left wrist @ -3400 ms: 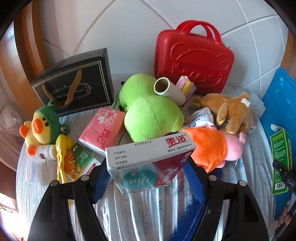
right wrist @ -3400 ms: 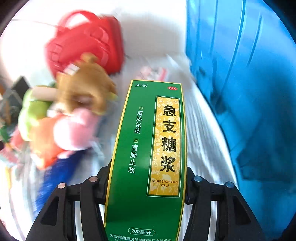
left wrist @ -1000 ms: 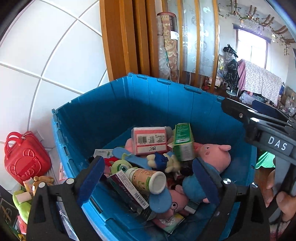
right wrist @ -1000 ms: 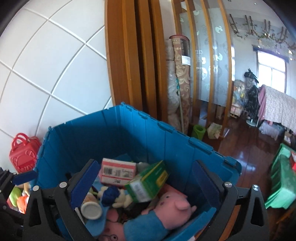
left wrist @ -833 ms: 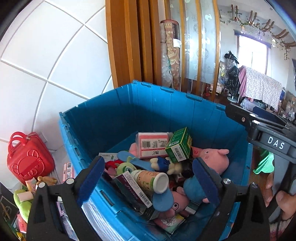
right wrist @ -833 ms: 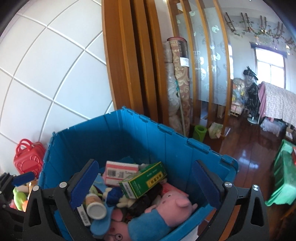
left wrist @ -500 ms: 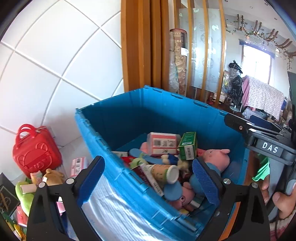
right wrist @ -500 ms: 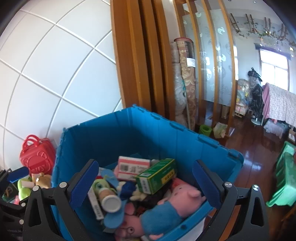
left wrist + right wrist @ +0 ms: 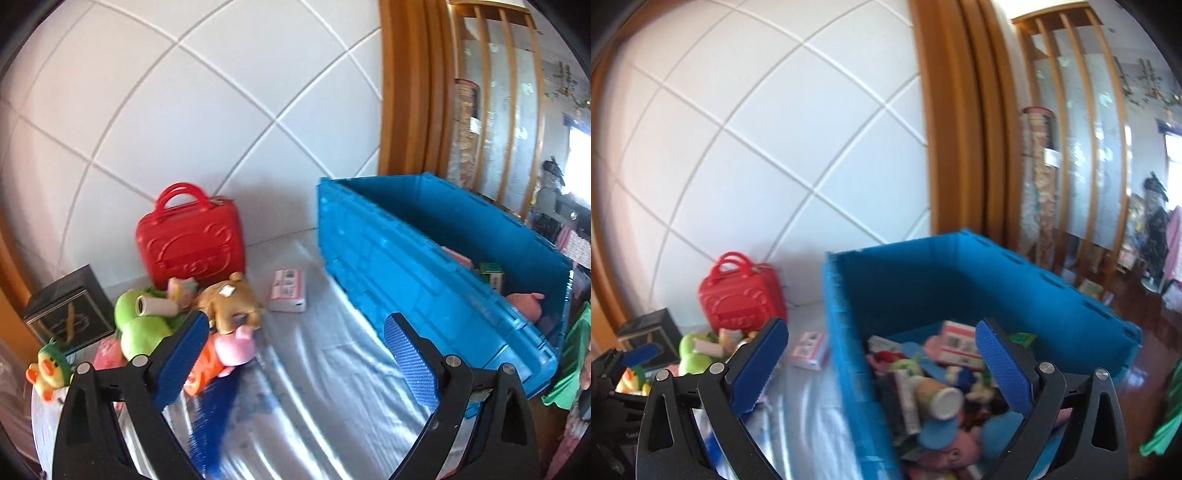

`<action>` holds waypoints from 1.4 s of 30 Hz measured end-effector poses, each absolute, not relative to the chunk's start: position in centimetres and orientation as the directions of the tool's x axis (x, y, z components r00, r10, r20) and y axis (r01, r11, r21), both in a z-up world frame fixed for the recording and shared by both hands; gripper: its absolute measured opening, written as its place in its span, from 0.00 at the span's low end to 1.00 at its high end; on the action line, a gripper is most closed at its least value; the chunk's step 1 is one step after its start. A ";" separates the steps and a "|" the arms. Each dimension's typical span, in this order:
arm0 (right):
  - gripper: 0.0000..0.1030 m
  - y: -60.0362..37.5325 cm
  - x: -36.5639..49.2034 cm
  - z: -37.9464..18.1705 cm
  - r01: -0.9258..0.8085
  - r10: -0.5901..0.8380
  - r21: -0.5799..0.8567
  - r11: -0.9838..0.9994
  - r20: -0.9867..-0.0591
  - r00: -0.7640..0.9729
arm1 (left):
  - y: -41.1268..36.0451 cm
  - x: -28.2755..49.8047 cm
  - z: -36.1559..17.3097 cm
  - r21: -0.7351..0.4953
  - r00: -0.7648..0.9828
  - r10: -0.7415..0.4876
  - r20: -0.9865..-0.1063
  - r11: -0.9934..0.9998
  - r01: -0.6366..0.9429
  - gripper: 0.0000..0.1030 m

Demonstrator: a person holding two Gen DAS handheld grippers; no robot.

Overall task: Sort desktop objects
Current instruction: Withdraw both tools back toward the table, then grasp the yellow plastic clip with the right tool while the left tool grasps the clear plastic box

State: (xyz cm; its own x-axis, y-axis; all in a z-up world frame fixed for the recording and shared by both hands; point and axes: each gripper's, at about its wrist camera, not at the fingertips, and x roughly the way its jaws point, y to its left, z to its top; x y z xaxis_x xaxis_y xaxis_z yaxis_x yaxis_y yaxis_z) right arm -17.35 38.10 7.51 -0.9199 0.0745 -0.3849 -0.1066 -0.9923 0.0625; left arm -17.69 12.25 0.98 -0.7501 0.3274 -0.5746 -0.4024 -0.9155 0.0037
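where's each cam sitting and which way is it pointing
Left wrist: sits on the left gripper, looking along the open fingers over the table toward the toys; a hand's edge shows far right.
Right wrist: sits on the right gripper, open, looking into the blue bin; left gripper at lower left.
Shared: bin, red case, pink box.

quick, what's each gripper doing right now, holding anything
Left gripper: open, holding nothing, over the table.
Right gripper: open, holding nothing, by the blue bin.
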 end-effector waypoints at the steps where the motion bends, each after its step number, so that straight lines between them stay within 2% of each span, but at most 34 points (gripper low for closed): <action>1: 1.00 36.8 -17.8 7.5 -0.081 0.053 0.057 -0.995 -0.386 -0.921 | 10.4 -18.0 0.5 0.005 -0.755 0.298 -0.583 -0.929 -0.371 0.94; 9: 1.00 25.0 -22.9 4.1 0.131 -0.135 0.042 -0.991 -0.485 -0.864 | -6.5 -21.3 -5.0 0.021 -0.733 0.028 -0.680 -0.998 -0.059 0.94; 16: 1.00 11.8 -26.6 -2.9 0.302 -0.278 0.071 -0.951 -0.631 -0.724 | -21.0 -23.0 -12.0 0.000 -0.605 -0.106 -0.789 -0.985 0.173 0.94; 25: 1.00 -6.0 -30.5 -14.5 0.463 -0.348 0.117 -0.879 -0.821 -0.453 | -33.4 -25.1 -19.4 -0.002 -0.481 -0.162 -0.862 -0.947 0.322 0.94; 33: 0.99 -18.5 -33.1 -20.2 0.580 -0.371 0.141 -0.802 -0.879 -0.299 | -38.0 -30.2 -23.6 0.023 -0.425 -0.170 -0.889 -0.944 0.328 0.94; 35: 0.88 -21.6 -34.0 -21.4 0.611 -0.361 0.125 -0.782 -0.890 -0.280 | -39.0 -31.3 -24.6 0.046 -0.409 -0.186 -0.893 -0.943 0.329 0.94; 37: 0.81 -24.4 -35.0 -22.5 0.634 -0.358 0.124 -0.764 -0.898 -0.256 | -39.9 -32.3 -25.9 0.042 -0.388 -0.171 -0.906 -0.947 0.319 0.94; 39: 0.79 -27.0 -35.9 -23.8 0.648 -0.351 0.125 -0.752 -0.907 -0.233 | -40.7 -33.1 -27.2 0.013 -0.373 -0.133 -0.918 -0.951 0.308 0.87; 41: 0.73 -29.4 -36.5 -25.3 0.665 -0.343 0.122 -0.737 -0.915 -0.212 | -41.3 -33.6 -28.4 -0.015 -0.358 -0.100 -0.929 -0.952 0.305 0.71; 42: 0.71 -30.4 -36.7 -25.9 0.675 -0.336 0.116 -0.729 -0.919 -0.205 | -41.7 -33.8 -28.9 -0.032 -0.352 -0.082 -0.932 -0.951 0.307 0.59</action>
